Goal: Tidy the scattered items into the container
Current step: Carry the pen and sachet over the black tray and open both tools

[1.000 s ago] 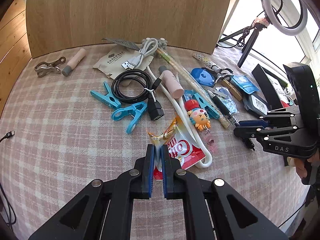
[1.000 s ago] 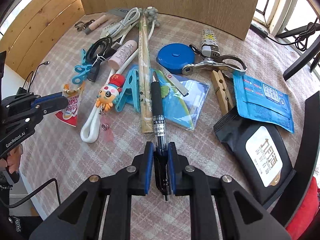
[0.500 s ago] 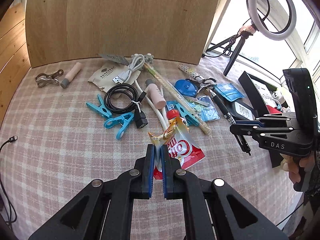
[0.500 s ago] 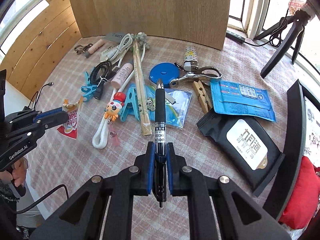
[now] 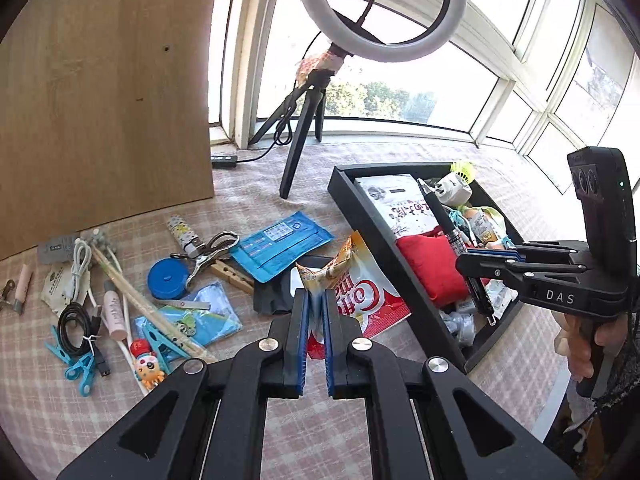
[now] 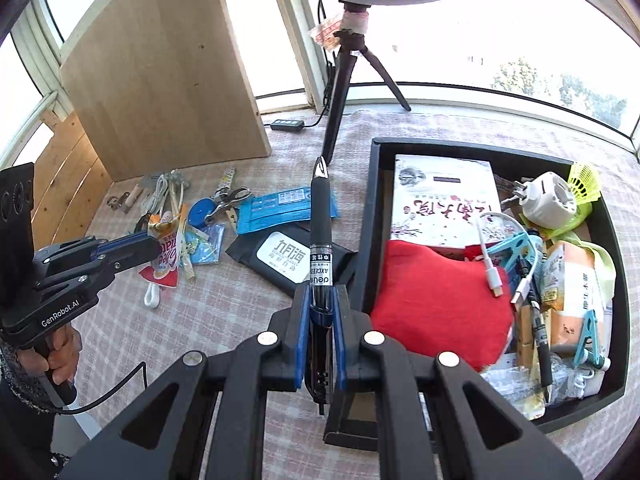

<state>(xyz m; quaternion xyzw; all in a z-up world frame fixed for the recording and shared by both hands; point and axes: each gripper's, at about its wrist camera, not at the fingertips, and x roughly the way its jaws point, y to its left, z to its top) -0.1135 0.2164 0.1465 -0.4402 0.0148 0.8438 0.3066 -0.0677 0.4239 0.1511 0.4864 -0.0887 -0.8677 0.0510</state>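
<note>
Both grippers swung from checked cloth [image 5: 260,208] toward tray [image 6: 366,216], fingers clamping sachet [image 5: 360,284] and pen [image 6: 320,216].

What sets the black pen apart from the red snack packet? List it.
The black pen is slim, rigid and dark; the red snack packet is flat, crinkly and red and white. The pen sits in the right tool, the packet in the left tool. Both are clamped and lifted off the table.
</note>
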